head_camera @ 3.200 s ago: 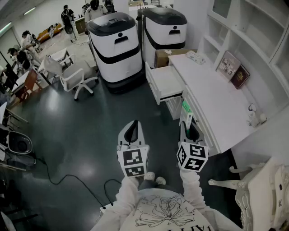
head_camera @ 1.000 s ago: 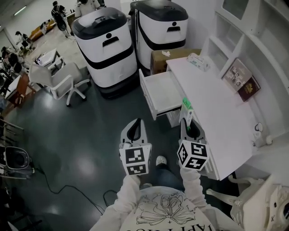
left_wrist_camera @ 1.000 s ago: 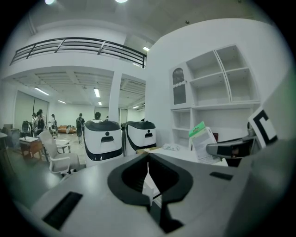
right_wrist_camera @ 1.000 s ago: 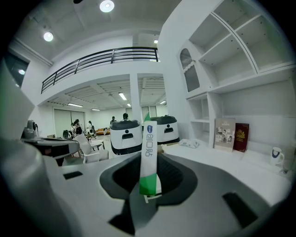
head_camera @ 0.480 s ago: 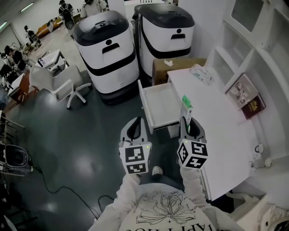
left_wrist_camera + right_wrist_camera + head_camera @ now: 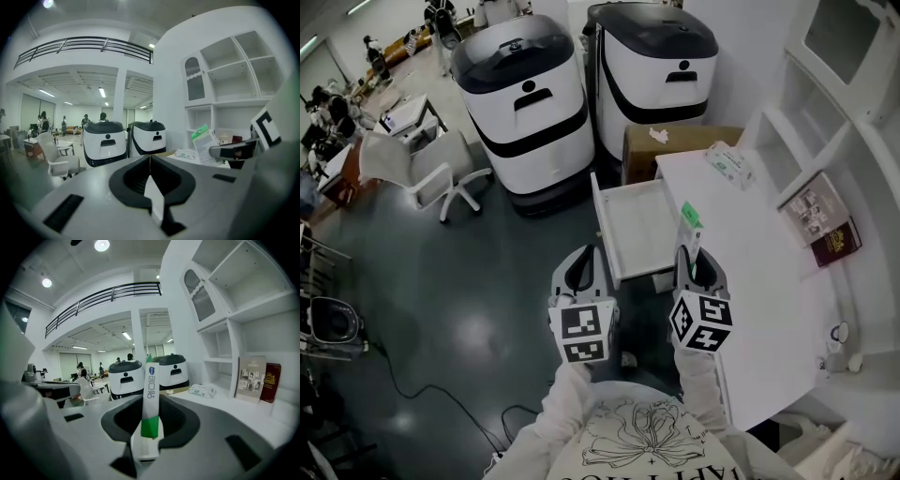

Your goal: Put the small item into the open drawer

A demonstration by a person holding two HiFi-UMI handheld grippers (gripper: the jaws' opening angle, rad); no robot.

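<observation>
Dark glossy floor (image 6: 441,272), white desk (image 6: 759,258) w/ shelves (image 6: 814,122) (books (image 6: 825,220)), two white-black machines (image 6: 523,103), office chair (image 6: 417,173) left.

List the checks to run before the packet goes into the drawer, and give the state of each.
1. Right gripper shut on the packet: ok.
2. Drawer pulled open: ok.
3. Bare drawer floor showing for the packet: ok, from the head view.
4. Packet over the drawer: not ok, it shows at the drawer's right edge.
5. Left gripper shut, empty, off to the drawer's left: ok.
</observation>
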